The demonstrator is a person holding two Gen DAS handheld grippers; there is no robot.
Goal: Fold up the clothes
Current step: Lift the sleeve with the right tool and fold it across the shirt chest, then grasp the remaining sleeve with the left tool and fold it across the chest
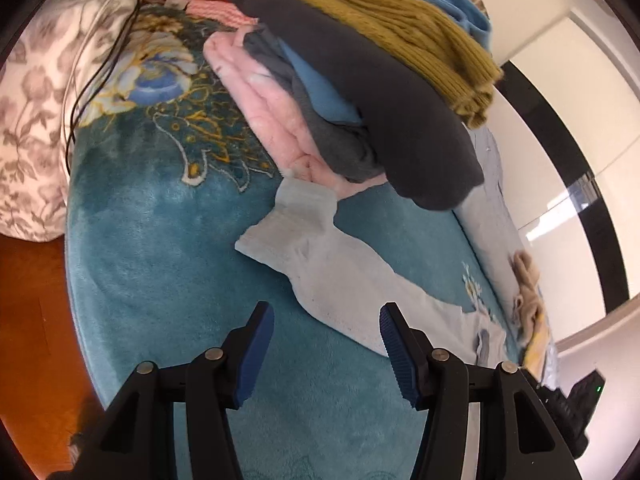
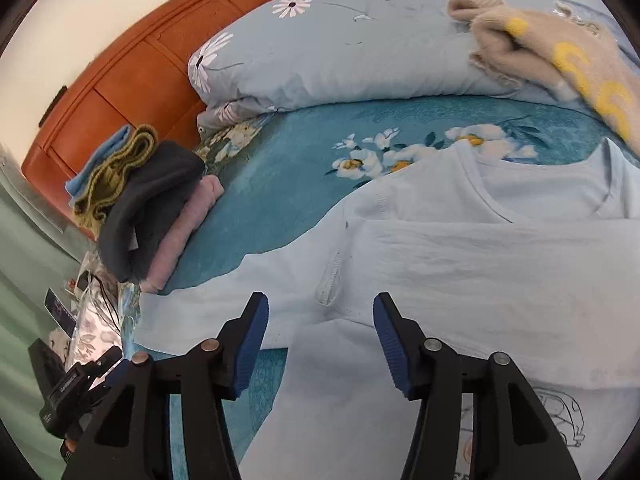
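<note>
Even, bright daylight fills both views with soft, faint shadows. The white wall at the right glares. Fisheye bending and black corners ring each frame; focus is mostly sharp.

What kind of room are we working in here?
Most likely a bedroom: clothes lie on a bed with a teal floral blanket, a wooden headboard and a folded duvet.

A pale blue cotton T-shirt lies spread on the teal floral plush blanket. To its left sits a stack of folded garments. Behind it lies a grey-blue daisy-print quilt, with a beige knitted sweater resting on its right end.
</note>
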